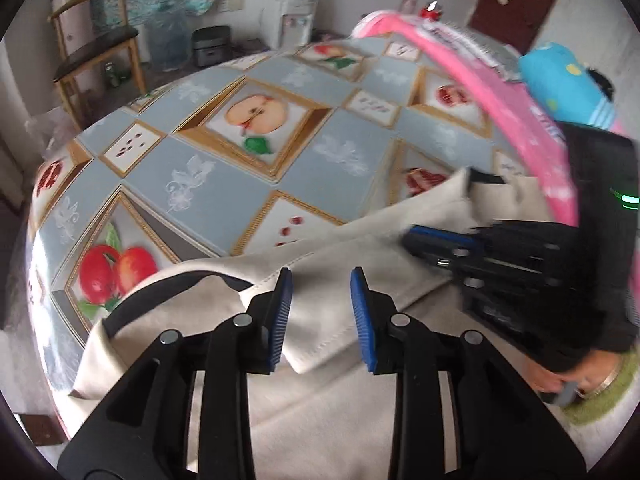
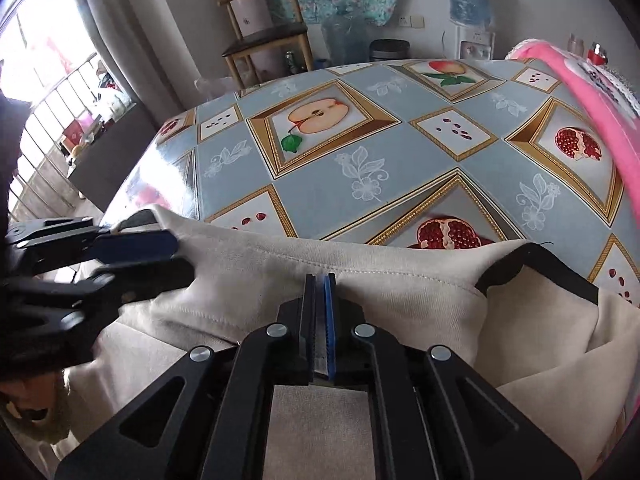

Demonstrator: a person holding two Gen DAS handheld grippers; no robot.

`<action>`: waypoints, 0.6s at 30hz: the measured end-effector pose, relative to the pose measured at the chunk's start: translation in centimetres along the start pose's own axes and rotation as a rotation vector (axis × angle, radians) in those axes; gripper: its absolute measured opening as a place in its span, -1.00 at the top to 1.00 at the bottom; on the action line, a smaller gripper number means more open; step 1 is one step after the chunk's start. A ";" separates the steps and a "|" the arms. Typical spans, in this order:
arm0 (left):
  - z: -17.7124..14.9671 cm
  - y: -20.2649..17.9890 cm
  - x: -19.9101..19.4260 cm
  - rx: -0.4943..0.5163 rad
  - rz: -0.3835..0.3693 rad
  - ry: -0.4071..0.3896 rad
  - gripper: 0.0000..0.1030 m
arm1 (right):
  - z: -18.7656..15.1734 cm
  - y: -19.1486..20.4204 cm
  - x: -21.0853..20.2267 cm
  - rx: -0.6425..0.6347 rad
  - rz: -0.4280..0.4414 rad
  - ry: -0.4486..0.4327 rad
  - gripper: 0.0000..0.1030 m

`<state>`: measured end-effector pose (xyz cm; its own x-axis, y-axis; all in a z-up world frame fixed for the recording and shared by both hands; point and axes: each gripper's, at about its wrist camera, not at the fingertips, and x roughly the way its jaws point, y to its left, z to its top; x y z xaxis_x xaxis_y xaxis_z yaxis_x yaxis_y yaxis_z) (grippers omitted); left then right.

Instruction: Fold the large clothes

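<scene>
A large cream garment [image 1: 344, 412] with black trim lies at the near edge of the table. In the left wrist view, my left gripper [image 1: 320, 280] hovers over a folded hem, its blue pads [image 1: 282, 320] standing apart with the cloth fold between them and not pinched. It shows blurred at the left of the right wrist view as the left gripper [image 2: 182, 258]. My right gripper [image 2: 320, 280] is shut on the upper hem of the garment [image 2: 400, 280], with a sliver of cloth between the pads. From the left camera, the right gripper [image 1: 410, 238] shows blurred at the right.
The table's fruit-patterned oilcloth [image 2: 360, 152] stretches away bare beyond the garment. A pink blanket [image 1: 500, 92] and a blue bundle [image 1: 560, 76] lie along the right side. A wooden chair [image 2: 264, 40] and a water dispenser [image 2: 476, 44] stand behind. A person's hand [image 1: 560, 376] holds the right tool.
</scene>
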<state>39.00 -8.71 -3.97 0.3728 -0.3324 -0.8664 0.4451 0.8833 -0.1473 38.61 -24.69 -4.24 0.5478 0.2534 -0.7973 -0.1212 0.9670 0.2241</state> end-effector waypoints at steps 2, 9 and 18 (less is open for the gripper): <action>-0.3 0.0 1.2 0.005 0.015 0.028 0.44 | 0.1 -0.1 0.0 -0.001 0.000 0.006 0.90; -1.7 0.0 1.2 0.033 0.023 0.018 0.43 | -0.1 1.4 -2.1 -0.027 0.100 -0.015 0.88; -2.1 0.2 1.1 0.021 0.013 0.018 0.44 | -0.8 2.5 -2.5 -0.053 0.048 -0.007 0.73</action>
<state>37.81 -8.19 -5.91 0.3638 -0.3144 -0.8768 0.4571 0.8804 -0.1261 36.29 -22.93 -2.09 0.5463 0.3000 -0.7820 -0.1914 0.9537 0.2321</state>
